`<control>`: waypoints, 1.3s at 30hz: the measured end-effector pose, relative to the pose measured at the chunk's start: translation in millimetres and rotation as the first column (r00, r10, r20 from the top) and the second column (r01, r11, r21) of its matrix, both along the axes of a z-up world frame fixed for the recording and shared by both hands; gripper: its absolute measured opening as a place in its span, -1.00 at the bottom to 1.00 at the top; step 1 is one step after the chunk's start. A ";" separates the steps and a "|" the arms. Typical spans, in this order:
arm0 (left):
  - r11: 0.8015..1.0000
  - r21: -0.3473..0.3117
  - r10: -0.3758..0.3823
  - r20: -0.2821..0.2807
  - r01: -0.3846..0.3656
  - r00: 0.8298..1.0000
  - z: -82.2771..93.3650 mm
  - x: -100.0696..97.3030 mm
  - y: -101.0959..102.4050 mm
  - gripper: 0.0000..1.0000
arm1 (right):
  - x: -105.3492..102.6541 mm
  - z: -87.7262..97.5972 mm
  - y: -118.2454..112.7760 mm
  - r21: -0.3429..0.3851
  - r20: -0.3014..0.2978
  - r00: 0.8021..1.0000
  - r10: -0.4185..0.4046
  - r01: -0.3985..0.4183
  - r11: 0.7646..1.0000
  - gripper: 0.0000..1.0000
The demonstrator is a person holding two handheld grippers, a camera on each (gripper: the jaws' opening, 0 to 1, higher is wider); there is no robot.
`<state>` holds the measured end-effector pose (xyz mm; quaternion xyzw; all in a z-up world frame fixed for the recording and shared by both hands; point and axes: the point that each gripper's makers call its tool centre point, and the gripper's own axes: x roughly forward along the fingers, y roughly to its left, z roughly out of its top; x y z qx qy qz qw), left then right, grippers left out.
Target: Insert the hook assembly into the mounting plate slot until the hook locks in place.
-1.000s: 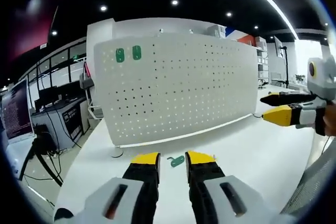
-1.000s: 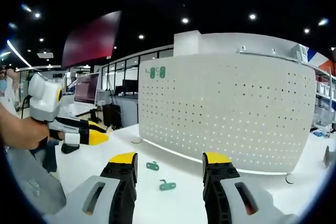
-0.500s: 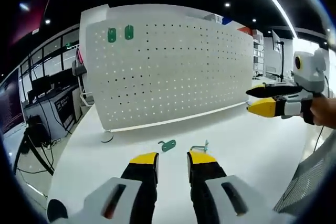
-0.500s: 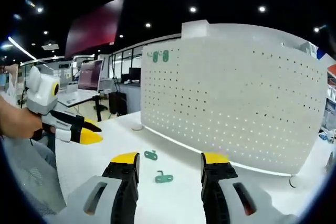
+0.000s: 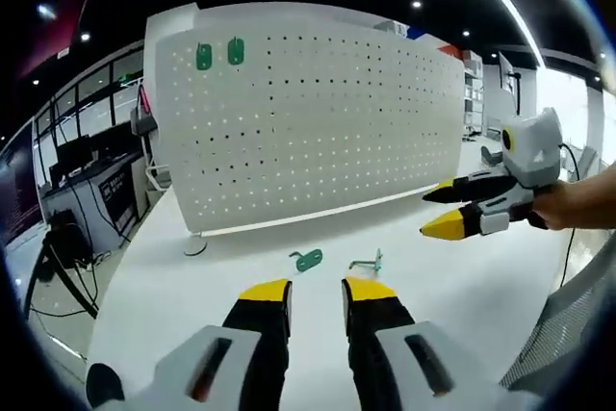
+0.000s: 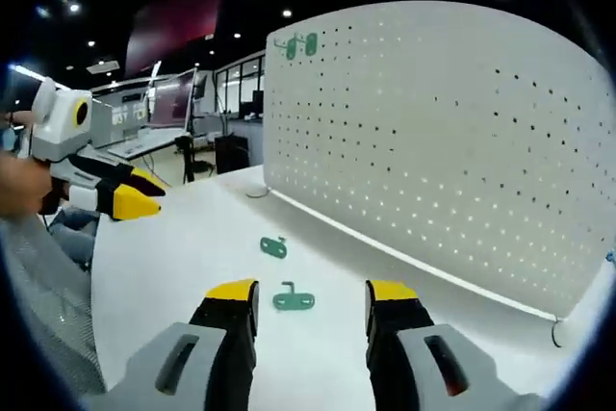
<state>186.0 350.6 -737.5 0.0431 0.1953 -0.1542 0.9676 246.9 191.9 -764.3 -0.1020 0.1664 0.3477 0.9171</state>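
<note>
A white pegboard mounting plate (image 5: pixel 308 122) stands upright on the white table (image 5: pixel 154 305). Two green hooks (image 5: pixel 218 54) hang at its top left corner. Two loose green hook pieces lie flat before it: one (image 5: pixel 308 259) and a second (image 5: pixel 368 262) just right of it. My left gripper (image 5: pixel 316 292) stands open just short of them, nothing between its jaws. My right gripper (image 5: pixel 430 213) comes in from the right, open and empty. In the right gripper view, the near hook piece (image 6: pixel 293 299) lies between the tips of my right gripper (image 6: pixel 310 293); the other piece (image 6: pixel 273 247) lies beyond.
The pegboard (image 6: pixel 452 132) rests on round feet (image 5: pixel 195 245). Desks with monitors (image 6: pixel 144 117) stand past the table's left edge. A person's hand (image 5: pixel 577 204) holds the right gripper. The left gripper (image 6: pixel 144 194) hovers at the left over the table.
My right gripper has dropped and moved in toward the loose hook pieces, and the pegboard looms larger in its view. The left gripper has barely shifted. Both stay open.
</note>
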 end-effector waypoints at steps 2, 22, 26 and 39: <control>1.000 0.002 0.001 -0.003 -0.001 1.000 -0.9 0.1 0.4 -0.57 | 4.9 -9.3 0.9 -0.008 -0.018 1.000 0.006 -0.006 1.000 -0.11; 1.000 0.017 0.019 -0.017 -0.019 1.000 -6.5 0.9 4.9 -0.58 | 25.9 -54.5 13.3 -0.036 -0.116 0.991 0.068 -0.073 0.997 -0.22; 1.000 0.019 0.014 -0.020 -0.013 1.000 -8.1 0.6 2.7 -0.58 | 30.2 -59.3 15.9 -0.047 -0.124 0.989 0.085 -0.091 0.995 -0.24; 1.000 0.022 0.015 -0.034 -0.014 0.999 -12.3 0.7 2.9 -0.60 | 31.3 -68.1 30.4 -0.039 -0.159 0.975 0.156 -0.164 0.986 -0.42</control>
